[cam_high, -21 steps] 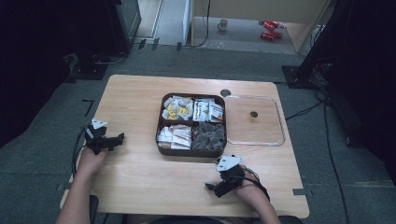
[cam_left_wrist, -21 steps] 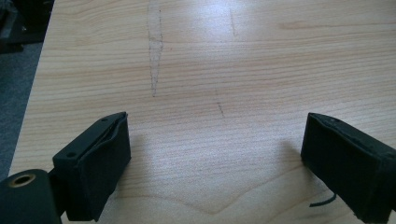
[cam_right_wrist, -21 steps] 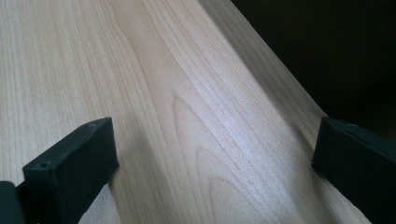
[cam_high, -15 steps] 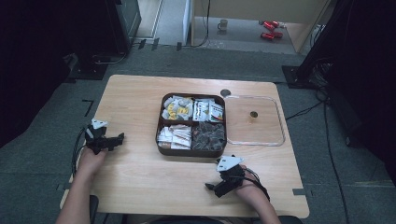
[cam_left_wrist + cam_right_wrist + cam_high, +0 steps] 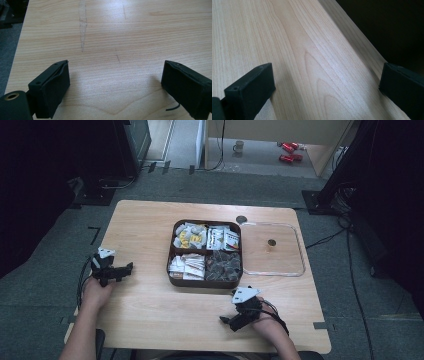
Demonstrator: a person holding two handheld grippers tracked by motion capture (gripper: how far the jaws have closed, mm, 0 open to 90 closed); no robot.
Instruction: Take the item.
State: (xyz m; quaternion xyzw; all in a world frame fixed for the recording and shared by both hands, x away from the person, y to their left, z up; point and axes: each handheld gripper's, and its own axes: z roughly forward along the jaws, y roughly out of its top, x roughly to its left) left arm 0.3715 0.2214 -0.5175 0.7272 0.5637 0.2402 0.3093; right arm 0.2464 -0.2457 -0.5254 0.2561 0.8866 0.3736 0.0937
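Wooden table carries a brown tray at centre, lid to its right. Both grippers, left and right, rest released, empty, near edge. Likely start: reach for the lid.

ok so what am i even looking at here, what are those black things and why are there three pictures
A person sits at a wooden table and holds a hand-held tool with two black jaws in each hand: the left gripper and the right gripper. No robot arm is involved.

The wide picture comes from a camera above the person, looking down on the table. The other two come from small cameras riding on the grippers, so each looks along its own jaws at bare wood.

On the table sits a brown tray with four compartments holding small packets, some white, some yellow, some dark. Beside it lies a clear lid.

Both grippers stand open and hold nothing.
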